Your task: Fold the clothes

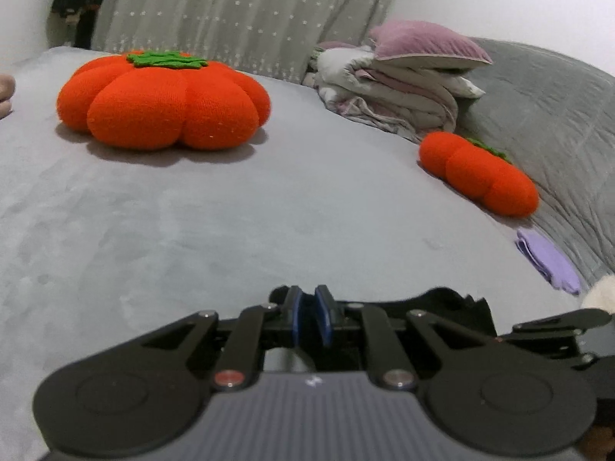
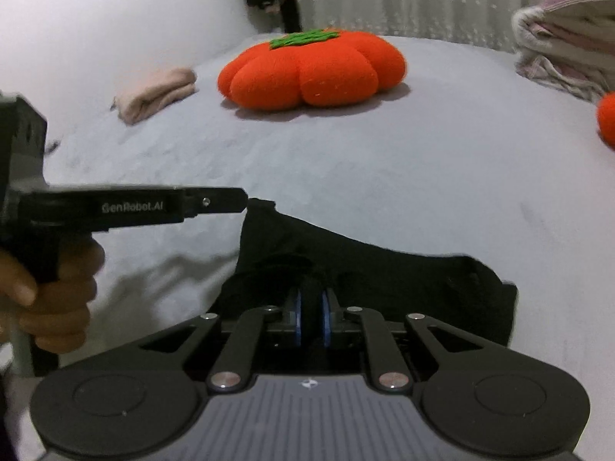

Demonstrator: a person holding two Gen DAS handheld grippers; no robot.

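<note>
Pinching a black garment point(image 2: 369, 269) low in the frame on the grey bed point(image 2: 384, 161), right gripper point(image 2: 311, 307) and left gripper point(image 1: 309, 307) both clamped on its edge, orange pumpkin cushion point(image 2: 311, 73) sitting at upper centre.

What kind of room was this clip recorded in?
Most likely a bedroom: the work surface looks like a bed with a grey cover, a pile of folded bedding topped by a purple pillow lies at its far side, and a starred curtain hangs behind.
</note>
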